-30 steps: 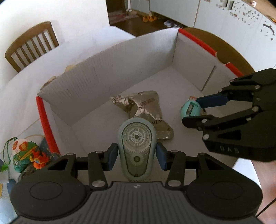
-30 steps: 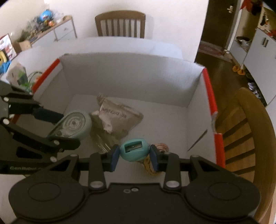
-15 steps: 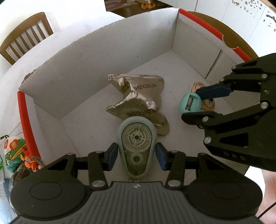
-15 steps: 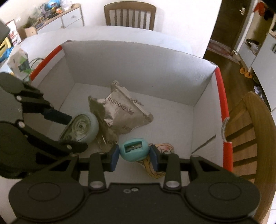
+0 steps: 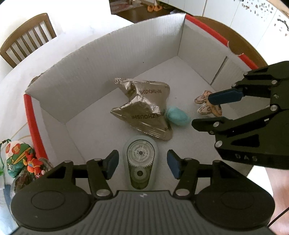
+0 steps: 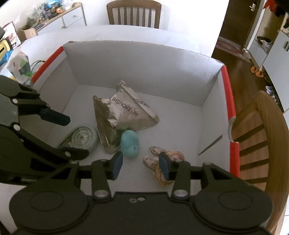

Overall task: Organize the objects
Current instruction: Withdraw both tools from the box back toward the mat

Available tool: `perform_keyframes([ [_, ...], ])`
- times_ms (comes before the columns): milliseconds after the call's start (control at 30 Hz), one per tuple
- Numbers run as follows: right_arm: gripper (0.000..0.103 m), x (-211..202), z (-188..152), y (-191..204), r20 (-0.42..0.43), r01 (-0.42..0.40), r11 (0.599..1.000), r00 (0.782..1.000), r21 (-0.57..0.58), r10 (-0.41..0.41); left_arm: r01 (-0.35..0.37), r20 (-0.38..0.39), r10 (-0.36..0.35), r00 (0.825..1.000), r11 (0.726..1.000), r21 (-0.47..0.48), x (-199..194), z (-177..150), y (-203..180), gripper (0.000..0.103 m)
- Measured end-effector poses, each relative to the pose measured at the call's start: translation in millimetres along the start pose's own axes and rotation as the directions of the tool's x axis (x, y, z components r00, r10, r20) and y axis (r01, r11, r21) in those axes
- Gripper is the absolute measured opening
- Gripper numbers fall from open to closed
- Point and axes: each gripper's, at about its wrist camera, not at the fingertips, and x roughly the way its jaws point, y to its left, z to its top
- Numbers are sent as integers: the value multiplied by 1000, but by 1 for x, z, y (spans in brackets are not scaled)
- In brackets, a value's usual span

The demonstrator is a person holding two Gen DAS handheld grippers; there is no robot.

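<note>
A white cardboard box [image 5: 101, 59] with red edge strips holds the objects. My left gripper [image 5: 140, 165] is open above a pale green correction tape dispenser [image 5: 140, 162] that lies on the box floor, also seen in the right wrist view [image 6: 81, 138]. My right gripper [image 6: 140, 165] is open and empty above the box; it shows in the left wrist view [image 5: 215, 110]. A teal pencil sharpener [image 6: 129, 143] lies loose beside a crumpled foil bag [image 6: 124, 117]; the sharpener also shows in the left wrist view [image 5: 178, 116].
A small yellow-orange cartoon figure [image 6: 162, 162] lies on the box floor near the right wall. Colourful toys and bags [image 5: 19, 160] sit outside the box at the left. Wooden chairs [image 6: 133, 12] stand around the white table [image 6: 45, 39].
Both grippers opened. The tape dispenser and the teal sharpener dropped from the jaws onto the box floor. Both grippers rose slightly above the box.
</note>
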Motion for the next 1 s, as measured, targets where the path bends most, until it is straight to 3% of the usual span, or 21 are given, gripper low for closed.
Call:
perform_keyframes([
  [500,44,-57,-9,6,122,-14,996,993,84,3,49,171,-49,984,999,7,-61,-16,11,58],
  [800,44,-95,-10,27,207,-30,990,978,138,1,91,262,-89,961,996,2,-100,-30,32,58],
  [867,44,-99,-10,34,220,-33,989,975,147,0,93,284,-90,955,996,3,-108,-35,36,65],
  [1000,46,-106,-11,51,242,-36,987,970,158,-3,96,322,-94,942,995,10,-124,-46,47,67],
])
